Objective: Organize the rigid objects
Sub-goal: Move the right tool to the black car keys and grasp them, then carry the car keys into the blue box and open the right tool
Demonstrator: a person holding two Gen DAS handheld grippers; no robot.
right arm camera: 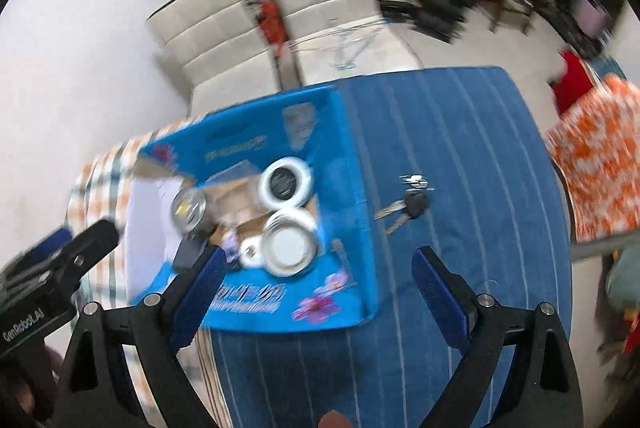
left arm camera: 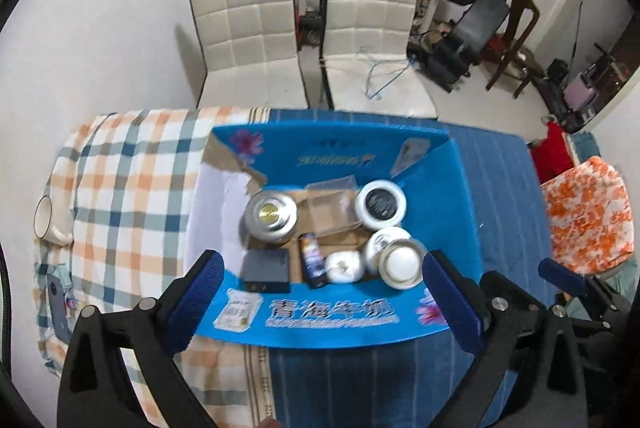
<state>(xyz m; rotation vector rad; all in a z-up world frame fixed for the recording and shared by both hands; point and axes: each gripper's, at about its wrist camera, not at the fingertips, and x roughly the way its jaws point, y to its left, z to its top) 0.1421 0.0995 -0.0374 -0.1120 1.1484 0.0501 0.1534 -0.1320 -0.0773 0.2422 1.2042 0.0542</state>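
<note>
Both grippers empty: left gripper (left arm camera: 320, 292) and right gripper (right arm camera: 316, 280) jaws wide apart above the blue carton (left arm camera: 332, 324). Tins and jars sit inside it. Keys (right arm camera: 404, 205) lie right of the carton; probably the next pick, needing a low pinch.
</note>
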